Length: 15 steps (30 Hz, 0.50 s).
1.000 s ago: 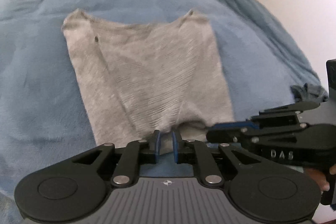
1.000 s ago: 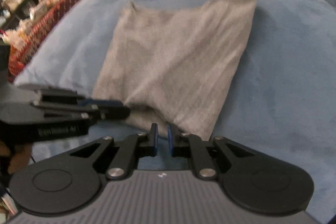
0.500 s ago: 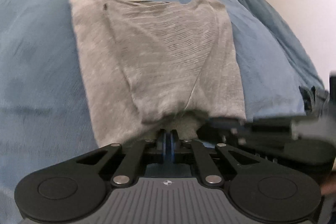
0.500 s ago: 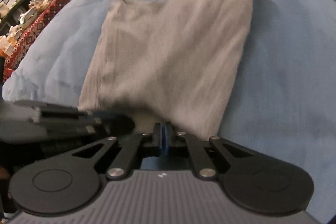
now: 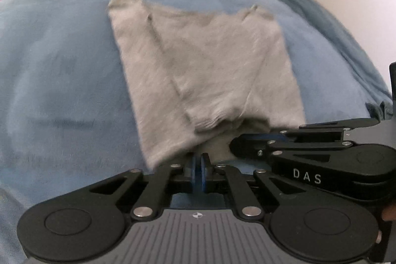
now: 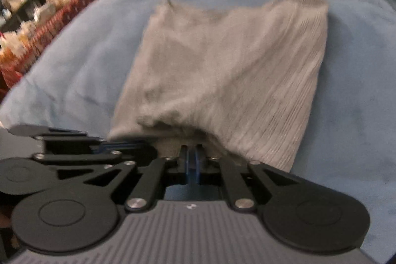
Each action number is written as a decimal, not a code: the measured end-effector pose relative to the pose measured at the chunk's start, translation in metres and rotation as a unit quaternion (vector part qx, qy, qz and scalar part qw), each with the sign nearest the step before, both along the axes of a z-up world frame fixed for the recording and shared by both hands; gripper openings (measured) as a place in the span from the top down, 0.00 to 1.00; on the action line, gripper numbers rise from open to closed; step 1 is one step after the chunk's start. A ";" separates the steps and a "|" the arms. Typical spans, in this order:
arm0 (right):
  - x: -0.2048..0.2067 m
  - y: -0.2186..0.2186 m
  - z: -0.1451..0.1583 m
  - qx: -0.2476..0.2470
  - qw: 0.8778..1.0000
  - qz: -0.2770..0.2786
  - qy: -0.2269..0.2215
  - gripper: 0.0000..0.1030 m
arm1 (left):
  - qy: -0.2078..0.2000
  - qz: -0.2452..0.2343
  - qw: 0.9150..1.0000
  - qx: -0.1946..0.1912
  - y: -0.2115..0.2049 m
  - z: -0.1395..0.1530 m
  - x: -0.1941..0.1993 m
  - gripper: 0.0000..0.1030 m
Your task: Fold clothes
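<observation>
Grey garment (image 5: 203, 71) on blue blanket (image 5: 61, 66); near edge pinched by left gripper (image 5: 198, 166) and right gripper (image 6: 192, 160).

The garment (image 5: 205, 71) lies on the bed (image 5: 61, 66), its near edge at both grippers. The left hand-held gripper (image 5: 198, 166) sits at the near-left corner, the right hand-held gripper (image 6: 192, 160) just beside it to the right.
</observation>
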State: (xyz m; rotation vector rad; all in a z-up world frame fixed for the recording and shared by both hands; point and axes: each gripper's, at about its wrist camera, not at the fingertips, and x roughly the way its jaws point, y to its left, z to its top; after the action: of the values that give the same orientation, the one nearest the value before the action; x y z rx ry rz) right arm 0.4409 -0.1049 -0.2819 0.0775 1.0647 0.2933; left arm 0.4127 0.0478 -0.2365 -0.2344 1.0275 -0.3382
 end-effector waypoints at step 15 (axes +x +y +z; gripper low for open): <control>-0.014 -0.035 0.031 -0.020 0.999 -0.048 -0.013 0.96 | -0.015 0.011 1.000 -0.007 0.010 0.006 -0.002 0.94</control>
State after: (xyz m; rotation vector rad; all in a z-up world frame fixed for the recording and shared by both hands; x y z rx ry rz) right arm 0.4269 -0.1401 -0.2506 0.0889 1.0366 0.1860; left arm 0.4103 0.0576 -0.2303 -0.2528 0.9923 -0.3284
